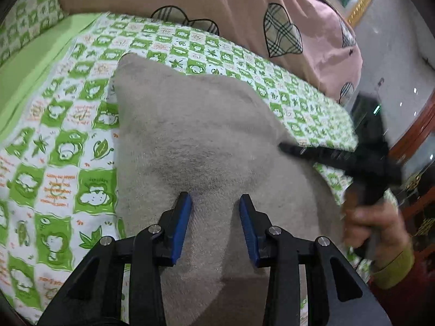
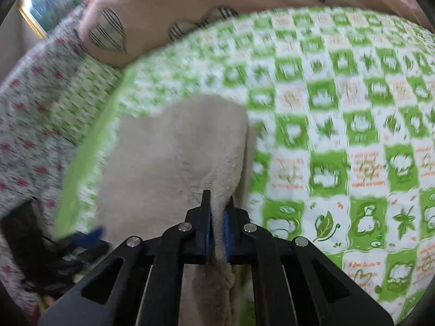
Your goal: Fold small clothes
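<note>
A small beige-grey knit garment (image 1: 195, 135) lies on a green-and-white patterned cloth (image 1: 59, 141). My left gripper (image 1: 214, 201) is open, its blue pads just above the garment's near part, holding nothing. My right gripper (image 2: 216, 209) is shut on an edge of the same garment (image 2: 176, 152), lifting a fold of it. In the left wrist view the right gripper (image 1: 285, 146) reaches in from the right and pinches the garment's right edge, held by a hand (image 1: 372, 222).
A person in a pink top with plaid hearts (image 1: 244, 13) stands at the far edge of the patterned cloth (image 2: 339, 135). A floral cloth (image 2: 27, 135) lies to the left. Dark wooden furniture (image 1: 418, 163) is at the right.
</note>
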`<state>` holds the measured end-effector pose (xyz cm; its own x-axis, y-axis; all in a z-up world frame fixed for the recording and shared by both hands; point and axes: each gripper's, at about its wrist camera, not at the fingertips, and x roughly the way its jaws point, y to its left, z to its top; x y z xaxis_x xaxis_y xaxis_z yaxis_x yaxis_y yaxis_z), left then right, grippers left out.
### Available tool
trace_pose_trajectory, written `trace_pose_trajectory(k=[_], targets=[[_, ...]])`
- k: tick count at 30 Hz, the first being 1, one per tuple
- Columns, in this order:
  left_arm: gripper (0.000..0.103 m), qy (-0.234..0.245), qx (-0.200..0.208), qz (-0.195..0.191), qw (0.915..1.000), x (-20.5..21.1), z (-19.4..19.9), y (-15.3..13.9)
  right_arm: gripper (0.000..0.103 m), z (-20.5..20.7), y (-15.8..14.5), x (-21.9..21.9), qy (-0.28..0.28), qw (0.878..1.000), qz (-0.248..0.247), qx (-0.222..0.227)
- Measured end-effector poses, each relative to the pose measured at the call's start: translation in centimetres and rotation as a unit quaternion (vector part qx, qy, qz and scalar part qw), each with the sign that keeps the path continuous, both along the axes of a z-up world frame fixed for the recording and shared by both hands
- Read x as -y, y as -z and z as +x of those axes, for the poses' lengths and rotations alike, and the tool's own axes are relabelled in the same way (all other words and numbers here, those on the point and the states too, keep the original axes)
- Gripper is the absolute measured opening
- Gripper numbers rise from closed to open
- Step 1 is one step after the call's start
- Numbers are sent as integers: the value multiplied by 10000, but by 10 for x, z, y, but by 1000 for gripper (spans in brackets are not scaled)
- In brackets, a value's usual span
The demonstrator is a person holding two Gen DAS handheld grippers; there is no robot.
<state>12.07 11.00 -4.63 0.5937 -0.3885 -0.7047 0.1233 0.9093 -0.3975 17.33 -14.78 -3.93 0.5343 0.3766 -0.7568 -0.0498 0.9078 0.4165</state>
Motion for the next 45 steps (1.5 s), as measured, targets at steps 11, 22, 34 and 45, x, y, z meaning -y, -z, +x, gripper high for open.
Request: trace_pose_trajectory(k=[11,22,34,45], targets=[[37,-230,236,202,9993,1,-40,-23,13,-47,-35,13,345,9981,268,435],[37,-238,-35,323,9992,4,-98,-1,13,-117,-7,-28,-255,9991,-265,211],[37,-375,5,465,9982,9,-105,12,12,-129,19,-20,-223,9986,-422,242],[37,-542,-87,467,9974,11,-110,12,13,-147,18,-18,-139,9988,-385,264]])
